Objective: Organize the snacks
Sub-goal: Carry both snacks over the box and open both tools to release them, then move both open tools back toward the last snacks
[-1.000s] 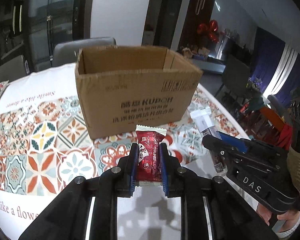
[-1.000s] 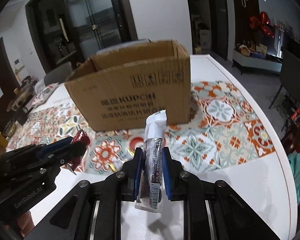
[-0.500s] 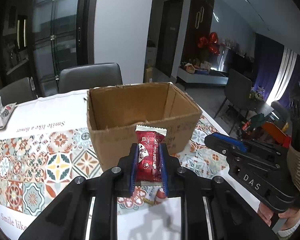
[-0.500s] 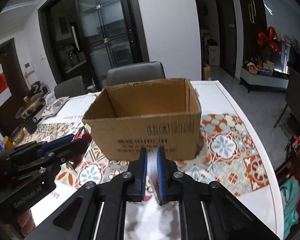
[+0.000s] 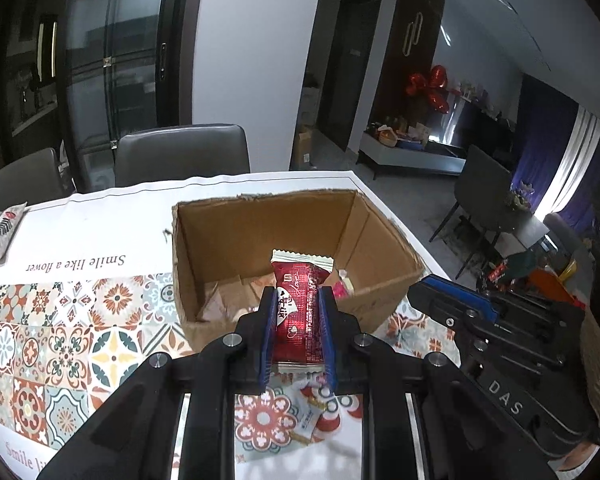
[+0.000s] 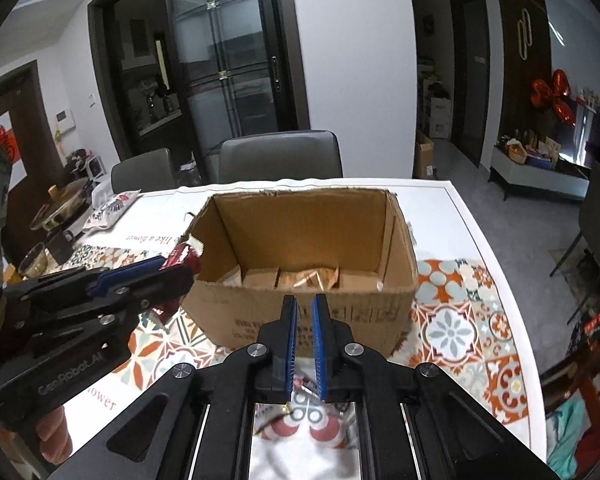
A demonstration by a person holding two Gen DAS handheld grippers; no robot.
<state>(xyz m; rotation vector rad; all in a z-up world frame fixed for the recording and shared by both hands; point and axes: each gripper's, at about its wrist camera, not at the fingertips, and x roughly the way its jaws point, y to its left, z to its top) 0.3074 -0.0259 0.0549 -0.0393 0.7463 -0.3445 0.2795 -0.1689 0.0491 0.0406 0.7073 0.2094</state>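
Both grippers rose over the box [image 5: 284, 240]. The right gripper [image 6: 304, 340], nearly closed, lost its white bar; the left gripper [image 5: 298, 332] holds the red snack [image 5: 298, 304], unplaced.

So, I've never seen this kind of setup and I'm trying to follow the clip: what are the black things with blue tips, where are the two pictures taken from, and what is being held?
They are hand-held tongs, one in each of a person's hands, each carrying a camera that looks along its fingers. One picture is from the left tongs, the other from the right tongs. The left ones grip a red snack packet at the near edge of an open cardboard box, which already holds some packets. The right ones show a narrow gap with nothing in it. The box stands on a patterned tablecloth; another snack wrapper lies below the tongs.
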